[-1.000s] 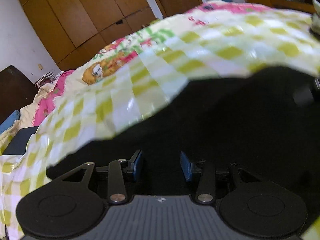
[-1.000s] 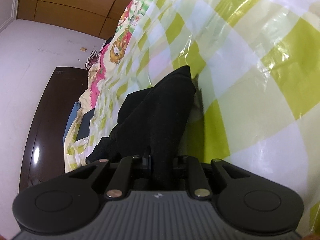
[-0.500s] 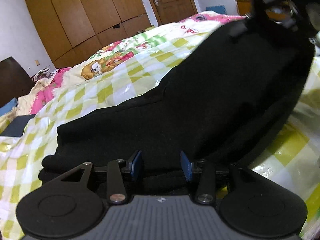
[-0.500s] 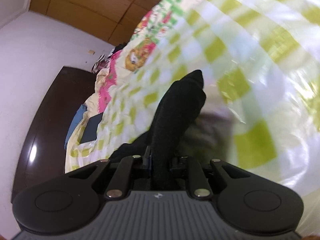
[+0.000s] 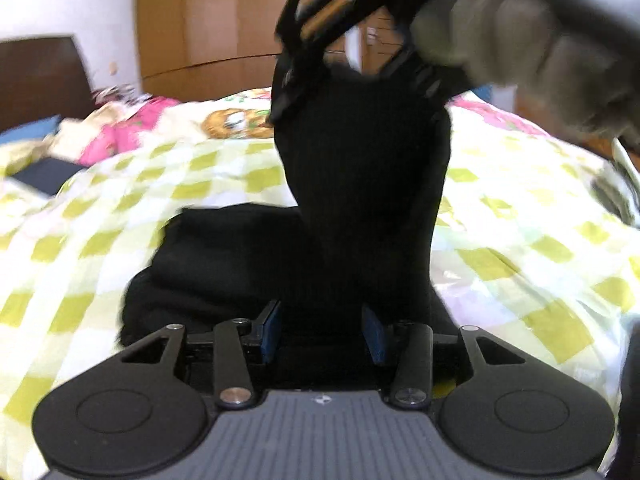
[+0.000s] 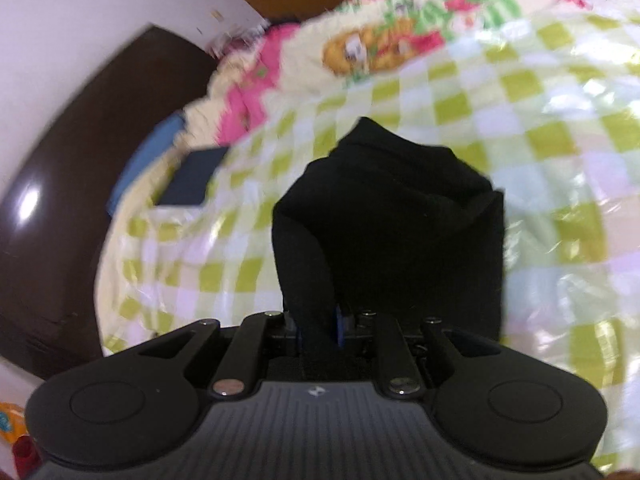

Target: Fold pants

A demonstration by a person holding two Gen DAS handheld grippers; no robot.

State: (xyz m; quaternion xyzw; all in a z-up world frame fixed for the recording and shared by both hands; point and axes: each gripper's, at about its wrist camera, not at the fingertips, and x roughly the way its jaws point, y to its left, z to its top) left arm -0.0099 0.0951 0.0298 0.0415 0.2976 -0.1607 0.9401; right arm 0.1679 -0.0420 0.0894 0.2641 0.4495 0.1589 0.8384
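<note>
I see one pair of soft black fabric pants (image 5: 360, 200) on the checkered bedsheet (image 5: 520, 240), my raised right gripper (image 6: 318, 330) pinching one end, left gripper (image 5: 322, 334) low, fingers parted around cloth.

1. Even indoor light is filling both views, bright on the checkered bedspread (image 6: 520, 92), which is throwing white glare patches.
2. Motion blur is smearing the hand (image 5: 532, 40) at the top of the left view.
3. The black pants (image 6: 392, 216) are reading as detail-less dark.
4. Fisheye curvature is bending the edges, and a highlight is shining on the dark headboard (image 6: 28, 200).
</note>
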